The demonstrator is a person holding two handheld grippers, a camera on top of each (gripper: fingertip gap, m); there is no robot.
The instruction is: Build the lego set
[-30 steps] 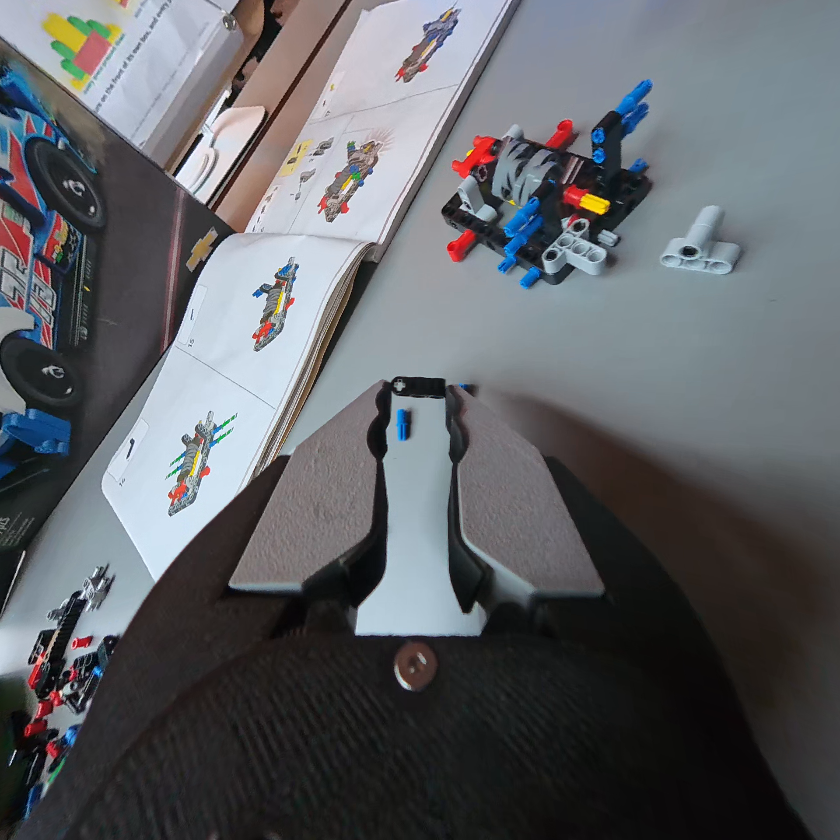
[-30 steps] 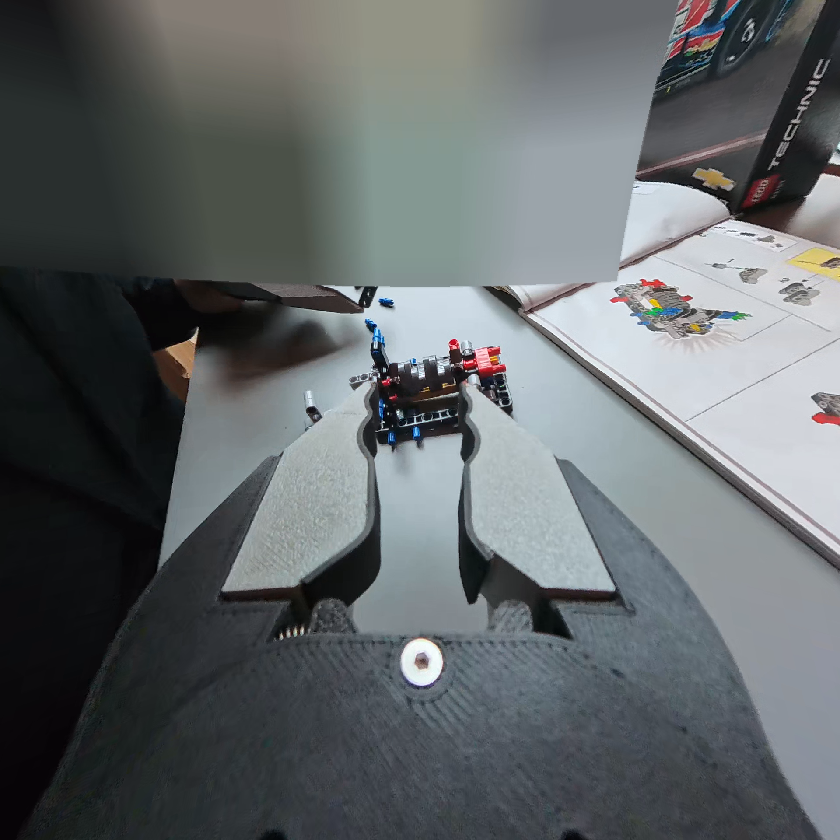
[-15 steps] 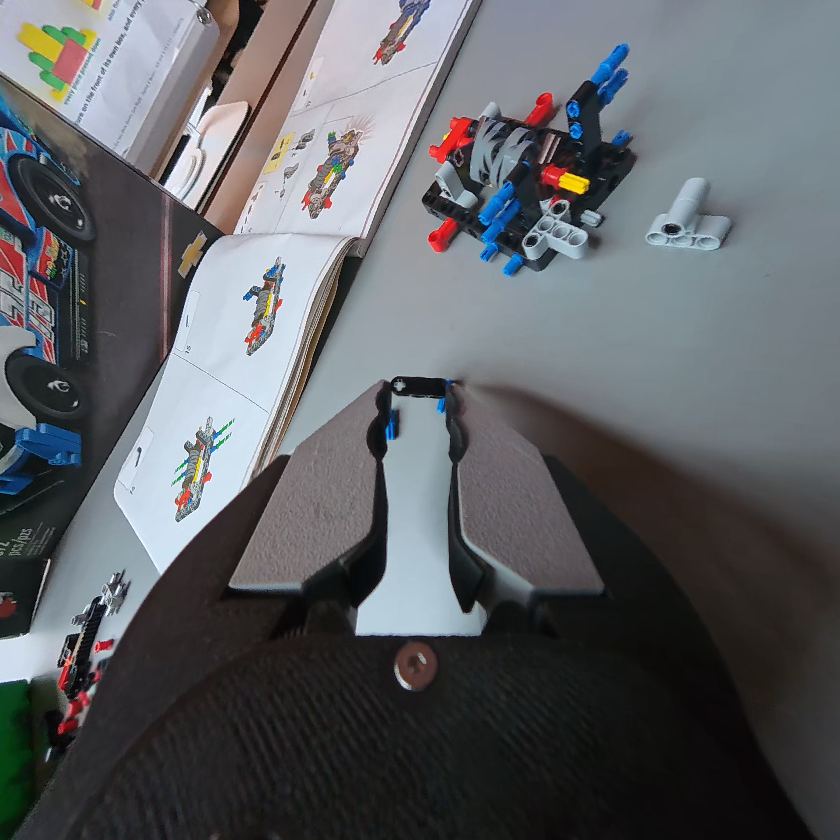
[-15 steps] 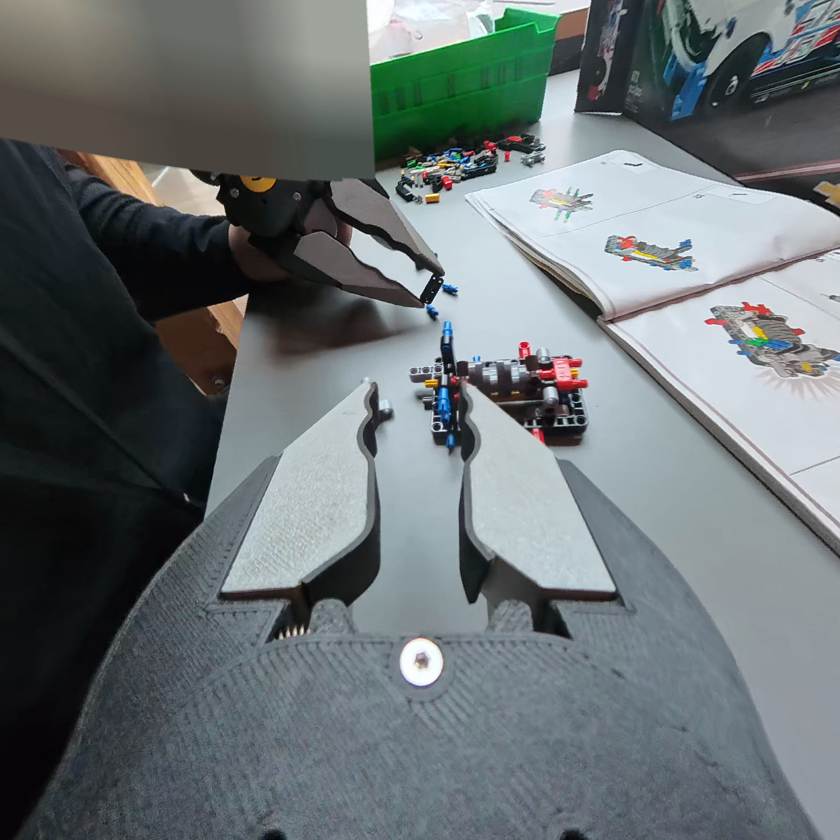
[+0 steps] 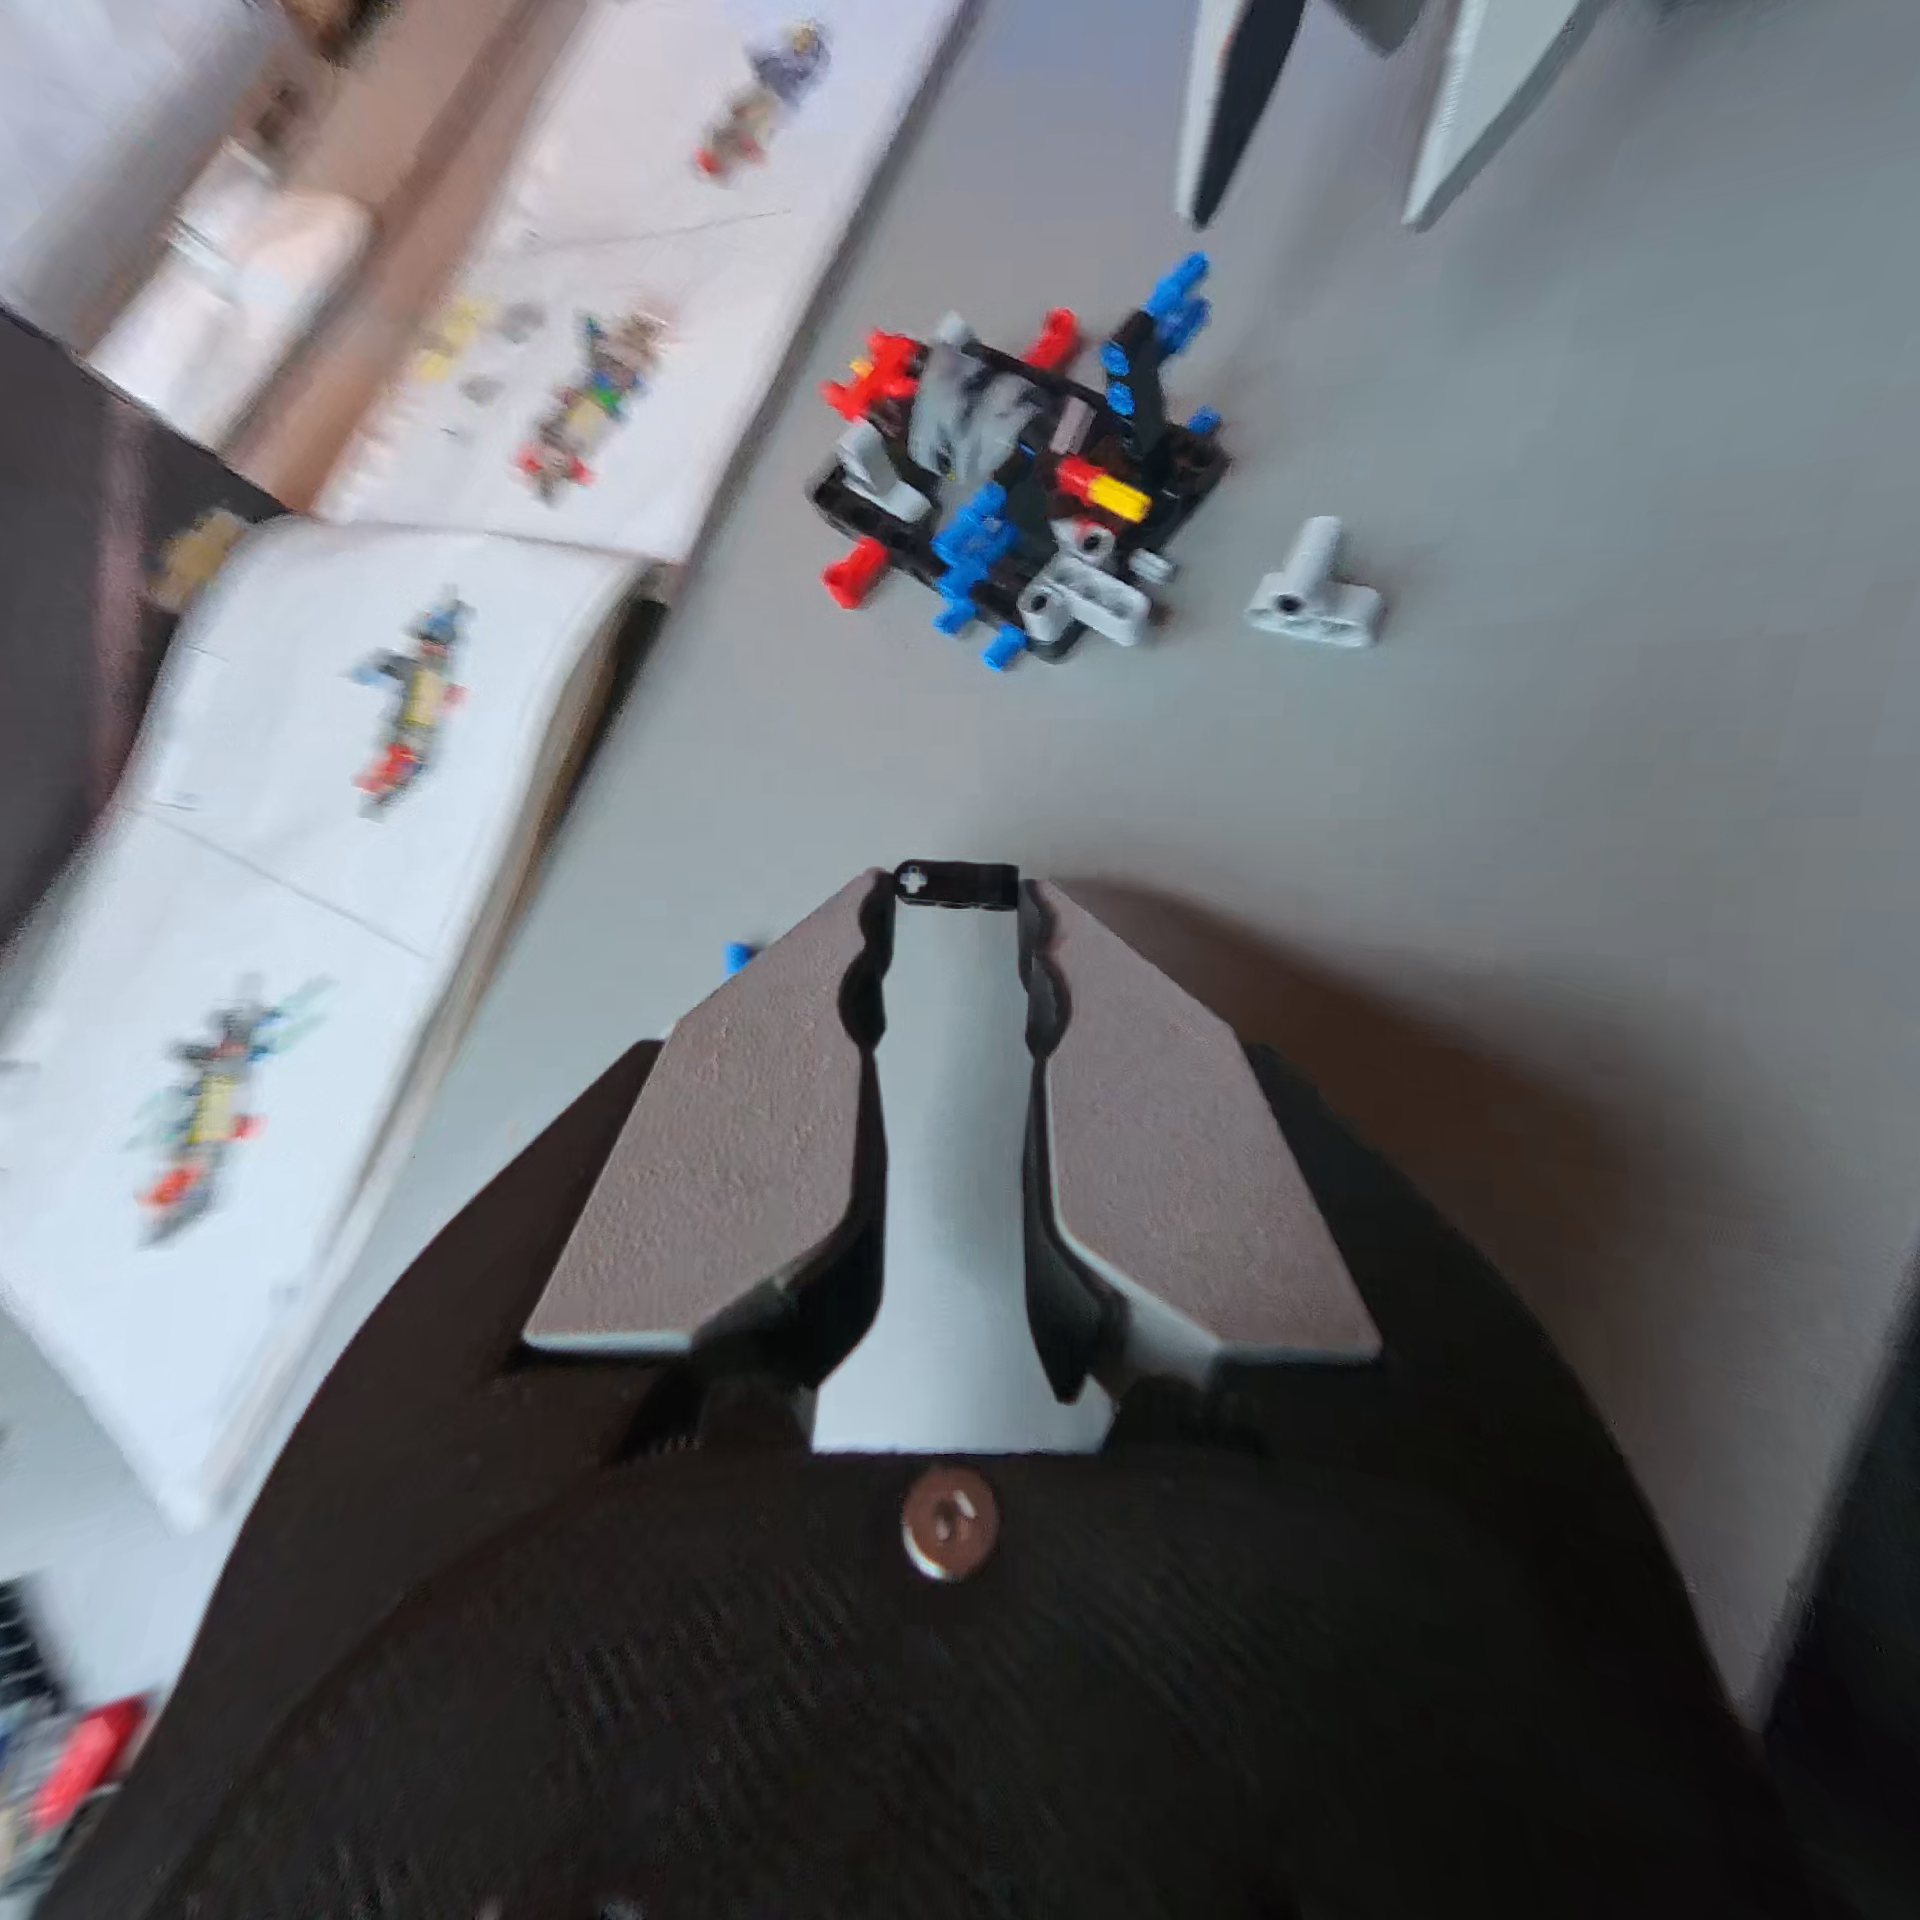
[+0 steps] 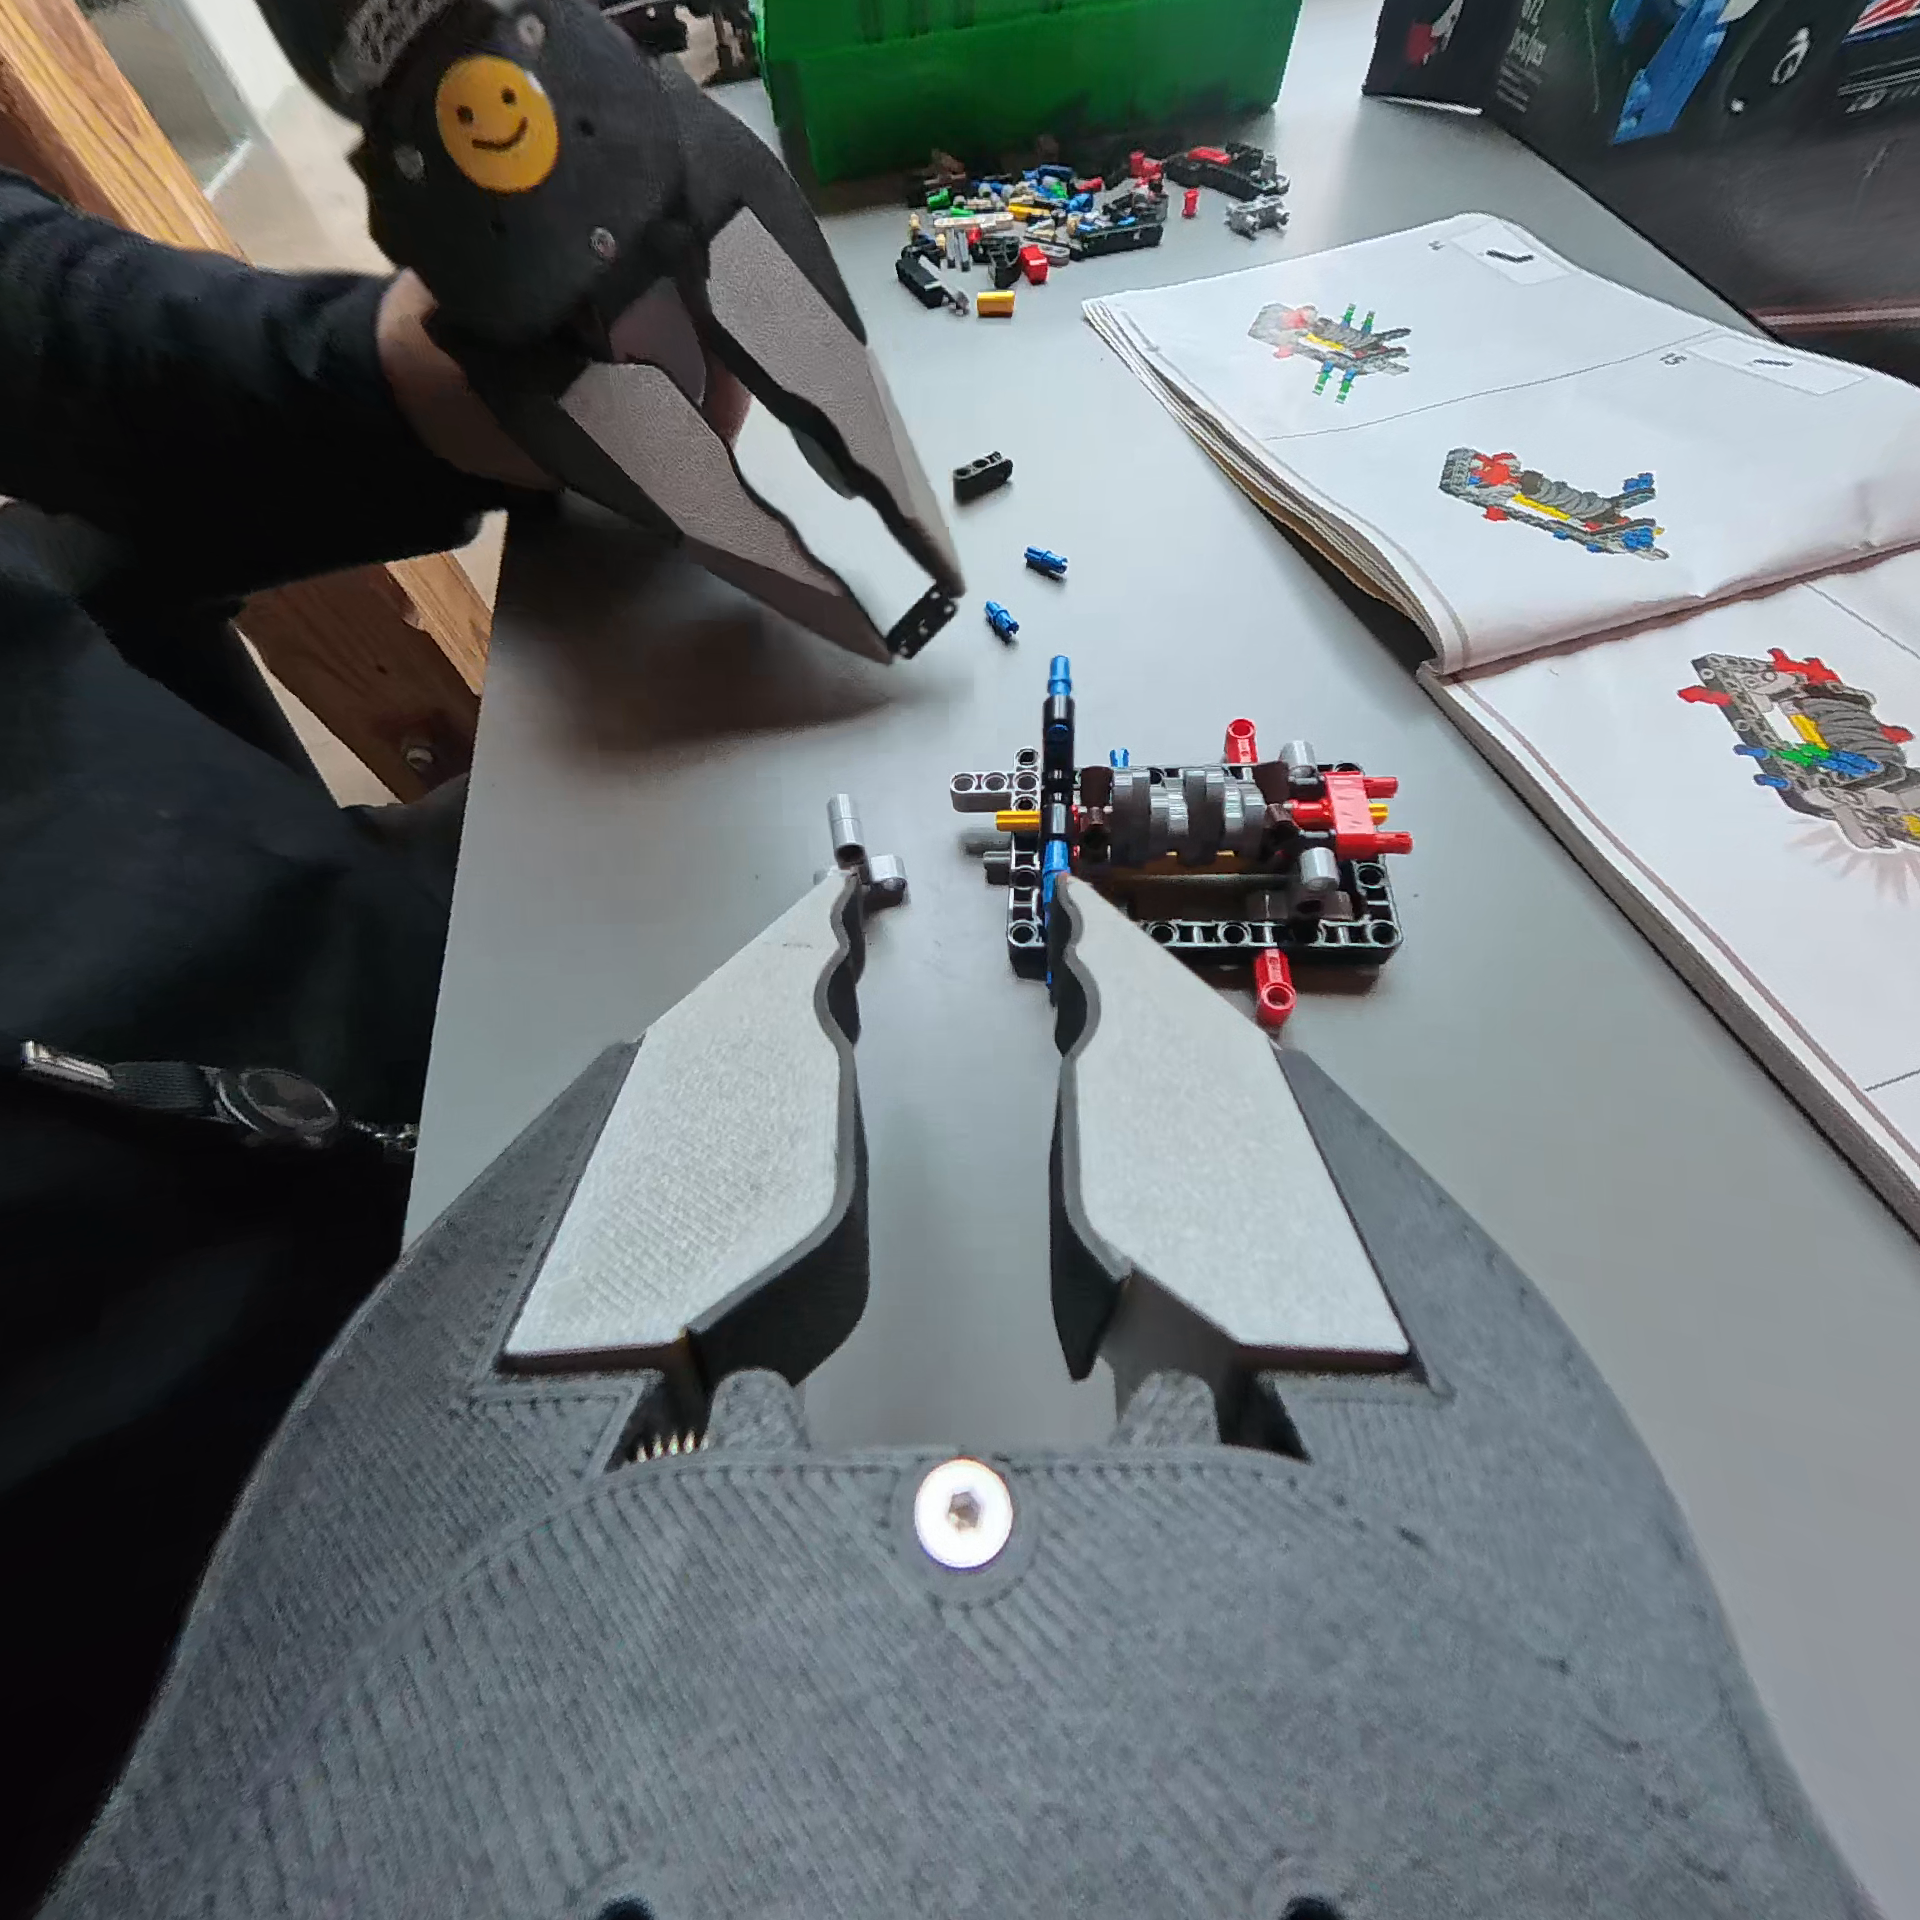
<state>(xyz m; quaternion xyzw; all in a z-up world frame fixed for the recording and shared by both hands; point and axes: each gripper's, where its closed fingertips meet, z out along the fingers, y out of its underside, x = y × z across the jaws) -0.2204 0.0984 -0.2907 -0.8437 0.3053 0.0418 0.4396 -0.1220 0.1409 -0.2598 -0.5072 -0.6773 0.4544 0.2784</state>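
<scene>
Left gripper (image 5: 956, 883) jaws clamped on a small black beam (image 5: 958, 885) above the grey table (image 5: 1455, 790), right gripper (image 6: 956, 894) jaws apart and empty, partly built lego assembly (image 6: 1195, 852) resting on the table just beyond its fingertips, two blue pins (image 6: 1023, 592) loose nearby, open instruction booklet (image 6: 1558, 416) alongside.

The table (image 6: 1558, 1195) has a smooth, matt grey top, and the instruction booklet (image 6: 1558, 343) lying on it is white paper with a soft sheen. The lego assembly (image 6: 1195, 842) and the loose grey connector (image 6: 868, 847) are hard plastic, smooth and a little glossy. The right gripper (image 6: 956, 904) has a black printed plastic body with fine ridges, rough grainy grey pads (image 6: 707, 1153), and a shiny metal screw (image 6: 962, 1512).
</scene>
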